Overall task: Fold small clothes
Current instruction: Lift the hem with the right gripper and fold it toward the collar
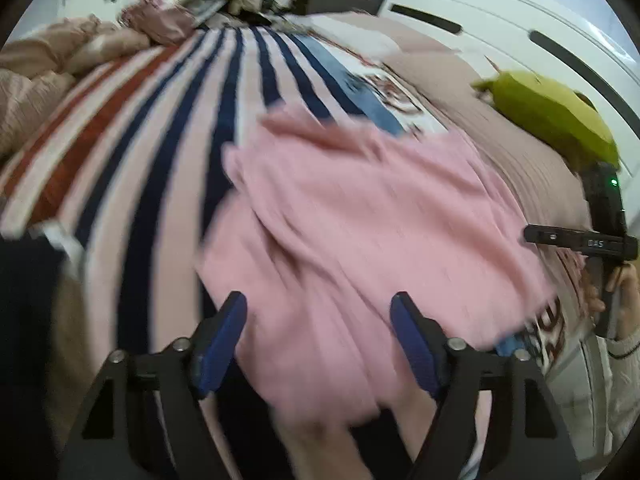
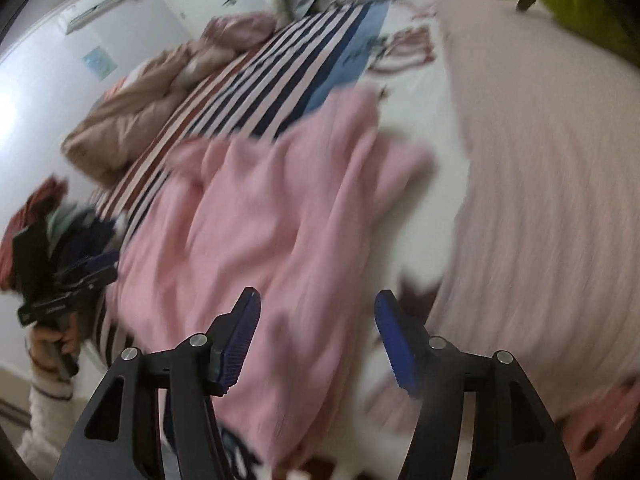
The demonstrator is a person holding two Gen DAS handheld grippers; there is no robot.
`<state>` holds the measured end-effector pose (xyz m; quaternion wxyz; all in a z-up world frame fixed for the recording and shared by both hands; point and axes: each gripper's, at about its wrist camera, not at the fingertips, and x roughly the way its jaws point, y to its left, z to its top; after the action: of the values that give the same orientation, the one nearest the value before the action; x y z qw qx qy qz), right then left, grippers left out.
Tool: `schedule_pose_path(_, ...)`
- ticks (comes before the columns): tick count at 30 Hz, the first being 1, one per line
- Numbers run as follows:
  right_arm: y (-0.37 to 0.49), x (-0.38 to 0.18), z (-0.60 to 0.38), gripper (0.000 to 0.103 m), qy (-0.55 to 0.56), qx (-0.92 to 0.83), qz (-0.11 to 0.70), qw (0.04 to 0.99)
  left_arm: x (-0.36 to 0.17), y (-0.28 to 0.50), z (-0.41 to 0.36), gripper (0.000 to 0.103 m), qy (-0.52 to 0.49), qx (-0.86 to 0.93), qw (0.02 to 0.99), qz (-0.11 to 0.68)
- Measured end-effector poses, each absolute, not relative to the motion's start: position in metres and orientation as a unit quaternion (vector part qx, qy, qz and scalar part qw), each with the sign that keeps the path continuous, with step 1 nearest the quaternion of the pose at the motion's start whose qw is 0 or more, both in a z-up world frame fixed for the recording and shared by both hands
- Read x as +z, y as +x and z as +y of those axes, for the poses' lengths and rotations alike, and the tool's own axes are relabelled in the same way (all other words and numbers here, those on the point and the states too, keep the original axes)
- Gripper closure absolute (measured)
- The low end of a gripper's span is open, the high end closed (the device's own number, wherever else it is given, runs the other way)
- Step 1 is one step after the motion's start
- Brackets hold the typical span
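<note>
The rumpled pink knit garment (image 1: 360, 216) lies loose on the striped bedspread (image 1: 168, 128), while left gripper (image 1: 318, 340) and right gripper (image 2: 316, 336) hover wide-jawed and empty, apparently positioned for a fold.

I'm getting soft, even daylight on both feeds, no hard shadows. Heavy motion blur smears the pink garment (image 1: 360, 216) and striped blanket (image 1: 172, 128); my gripper fingers (image 1: 220, 336) stay sharp. The white wall (image 2: 44, 92) glares at left on the right wrist view. Fisheye bends the edges, with dark corners.
</note>
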<state>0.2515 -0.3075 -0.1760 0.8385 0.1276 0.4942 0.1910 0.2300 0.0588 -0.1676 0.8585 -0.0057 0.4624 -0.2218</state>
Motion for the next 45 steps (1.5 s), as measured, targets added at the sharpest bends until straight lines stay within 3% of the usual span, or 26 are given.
schedule_pose_path(1, 0.243, -0.181, -0.302, 0.049, 0.121, 0.197, 0.495, 0.837, -0.172, 0.223, 0.055, 0.056, 0.000, -0.224, 0.857, 0.464)
schedule_pose_path(2, 0.238, -0.183, -0.298, 0.051, 0.115, 0.197, 0.494, 0.839, -0.176, 0.215, 0.052, 0.064, 0.012, -0.223, 0.858, 0.462)
schedule_pose_path(4, 0.224, -0.187, -0.291, 0.071, 0.089, 0.177, 0.482, 0.853, -0.178, 0.205, 0.050, 0.084, 0.018, -0.221, 0.865, 0.449)
schedule_pose_path(5, 0.217, -0.187, -0.288, 0.078, 0.083, 0.176, 0.472, 0.860, -0.176, 0.200, 0.052, 0.090, 0.014, -0.220, 0.869, 0.443)
schedule_pose_path(7, 0.205, -0.182, -0.288, 0.090, 0.087, 0.178, 0.450, 0.871, -0.167, 0.187, 0.058, 0.091, 0.006, -0.216, 0.881, 0.422)
schedule_pose_path(10, 0.194, -0.175, -0.293, 0.092, 0.093, 0.187, 0.432, 0.877, -0.157, 0.170, 0.064, 0.092, 0.015, -0.218, 0.888, 0.405)
schedule_pose_path(17, 0.172, -0.168, -0.300, 0.093, 0.092, 0.209, 0.435, 0.871, -0.169, 0.154, 0.091, 0.090, -0.003, -0.216, 0.882, 0.420)
schedule_pose_path(20, 0.175, -0.178, -0.301, 0.090, 0.070, 0.188, 0.456, 0.867, -0.179, 0.153, 0.103, 0.068, -0.010, -0.195, 0.880, 0.434)
schedule_pose_path(23, 0.177, -0.167, -0.301, 0.078, 0.066, 0.168, 0.453, 0.873, -0.168, 0.151, 0.108, 0.051, -0.008, -0.189, 0.885, 0.425)
schedule_pose_path(25, 0.181, -0.150, -0.302, 0.073, 0.063, 0.163, 0.431, 0.885, -0.153, 0.153, 0.105, 0.026, -0.017, -0.208, 0.890, 0.406)
schedule_pose_path(26, 0.186, -0.141, -0.302, 0.069, 0.063, 0.162, 0.419, 0.891, -0.148, 0.155, 0.102, 0.023, -0.018, -0.213, 0.892, 0.399)
schedule_pose_path(28, 0.201, -0.130, -0.300, 0.053, 0.064, 0.159, 0.410, 0.896, -0.142, 0.169, 0.089, 0.022, -0.009, -0.213, 0.894, 0.395)
schedule_pose_path(30, 0.227, -0.126, -0.296, 0.048, 0.063, 0.155, 0.410, 0.897, -0.143, 0.188, 0.076, 0.022, -0.010, -0.211, 0.892, 0.399)
schedule_pose_path(37, 0.320, -0.145, -0.288, 0.044, 0.082, 0.108, 0.434, 0.891, -0.155, 0.300, 0.044, 0.022, -0.033, -0.158, 0.888, 0.432)
schedule_pose_path(41, 0.345, -0.157, -0.293, 0.042, 0.096, 0.084, 0.460, 0.878, -0.166, 0.346, 0.036, 0.022, 0.006, -0.115, 0.882, 0.456)
schedule_pose_path(42, 0.350, -0.161, -0.293, 0.044, 0.097, 0.092, 0.468, 0.873, -0.172, 0.354, 0.033, 0.022, 0.019, -0.113, 0.878, 0.464)
schedule_pose_path(44, 0.354, -0.166, -0.290, 0.063, 0.088, 0.100, 0.480, 0.867, -0.181, 0.362, 0.031, 0.026, 0.032, -0.112, 0.874, 0.472)
schedule_pose_path(45, 0.356, -0.169, -0.289, 0.081, 0.078, 0.094, 0.484, 0.867, -0.184, 0.366, 0.031, 0.045, 0.031, -0.116, 0.873, 0.472)
